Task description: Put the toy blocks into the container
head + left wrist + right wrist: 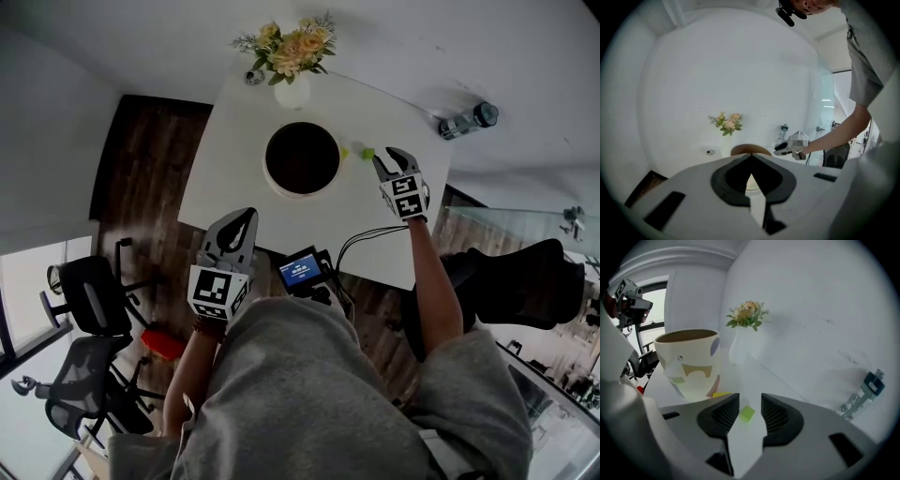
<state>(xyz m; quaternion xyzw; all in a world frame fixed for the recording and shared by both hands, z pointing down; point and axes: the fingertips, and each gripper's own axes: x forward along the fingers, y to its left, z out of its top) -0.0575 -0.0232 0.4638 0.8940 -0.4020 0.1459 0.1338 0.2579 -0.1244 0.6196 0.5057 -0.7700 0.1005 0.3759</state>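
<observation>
A round cream container (302, 157) with a dark inside stands mid-table; in the right gripper view it is the patterned tub (689, 362). Just right of it a small green block (368, 153) and a yellow block (344, 152) lie on the white table (244, 187). My right gripper (389, 161) is low over the table, open. The green block (747, 414) sits in line with the gap between its ribbed pads, touching neither. The yellow block (721, 394) lies by the tub's foot. My left gripper (246, 220) hangs at the table's near edge, shut and empty.
A white vase of flowers (292, 56) stands at the table's far edge behind the container. A bottle (467, 120) lies on the floor off the far right corner. Office chairs (89, 291) stand at the left, and a small screen (300, 272) with cables is at the near edge.
</observation>
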